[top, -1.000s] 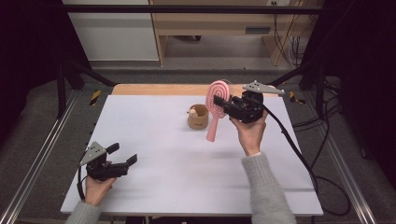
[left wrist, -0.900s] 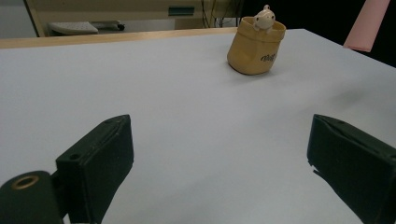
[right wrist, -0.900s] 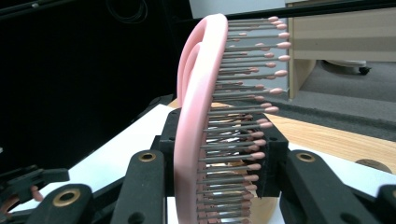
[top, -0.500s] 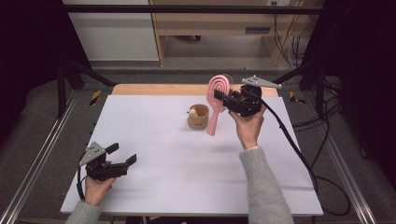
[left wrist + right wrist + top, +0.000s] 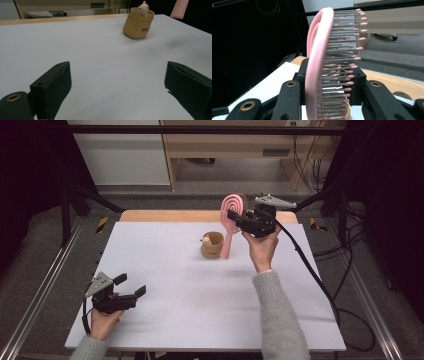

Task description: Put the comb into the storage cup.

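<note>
The right gripper is grasping a pink brush above the bench, beside a pouch; the left gripper is resting released.

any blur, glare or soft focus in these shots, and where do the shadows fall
High view: even light, dark surroundings, faint shadow on the table under the right forearm. Left gripper view: the near fingers look soft, the tan pouch sharper, soft shadow beside it. Right gripper view: the pink hairbrush is crisp, the background blurred.
</note>
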### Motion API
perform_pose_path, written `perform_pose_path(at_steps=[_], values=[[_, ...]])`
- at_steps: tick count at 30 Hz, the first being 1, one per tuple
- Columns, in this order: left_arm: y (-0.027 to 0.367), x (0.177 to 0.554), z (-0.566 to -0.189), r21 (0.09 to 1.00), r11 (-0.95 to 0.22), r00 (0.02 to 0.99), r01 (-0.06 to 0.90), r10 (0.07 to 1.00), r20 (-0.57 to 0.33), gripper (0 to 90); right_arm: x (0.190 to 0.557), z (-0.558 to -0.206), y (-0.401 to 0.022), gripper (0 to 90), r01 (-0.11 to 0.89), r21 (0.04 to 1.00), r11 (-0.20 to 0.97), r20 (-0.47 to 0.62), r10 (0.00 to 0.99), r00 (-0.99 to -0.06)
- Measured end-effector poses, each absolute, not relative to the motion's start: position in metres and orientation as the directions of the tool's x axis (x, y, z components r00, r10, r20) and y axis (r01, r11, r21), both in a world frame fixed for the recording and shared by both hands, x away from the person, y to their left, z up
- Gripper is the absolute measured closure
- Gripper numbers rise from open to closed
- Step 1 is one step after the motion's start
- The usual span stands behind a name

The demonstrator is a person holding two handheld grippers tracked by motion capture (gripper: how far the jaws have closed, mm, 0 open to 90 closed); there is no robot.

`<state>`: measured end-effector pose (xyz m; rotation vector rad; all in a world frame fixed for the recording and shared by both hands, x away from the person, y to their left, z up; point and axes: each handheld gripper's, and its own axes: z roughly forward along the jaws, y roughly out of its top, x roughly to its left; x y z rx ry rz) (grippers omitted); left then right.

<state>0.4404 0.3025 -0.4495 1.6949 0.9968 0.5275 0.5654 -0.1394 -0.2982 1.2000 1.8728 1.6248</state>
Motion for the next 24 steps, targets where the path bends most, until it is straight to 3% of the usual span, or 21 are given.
perform_pose_path(at_steps=[24], values=[[0.304, 0.441, -0.45, 0.926, -0.107, 0.553, 0.363, 0.824, -0.122, 7.1, 0.591, -0.29, -0.126, 63.8, 0.344, 0.938, -0.039, 0.23, 0.814, -0.534]])
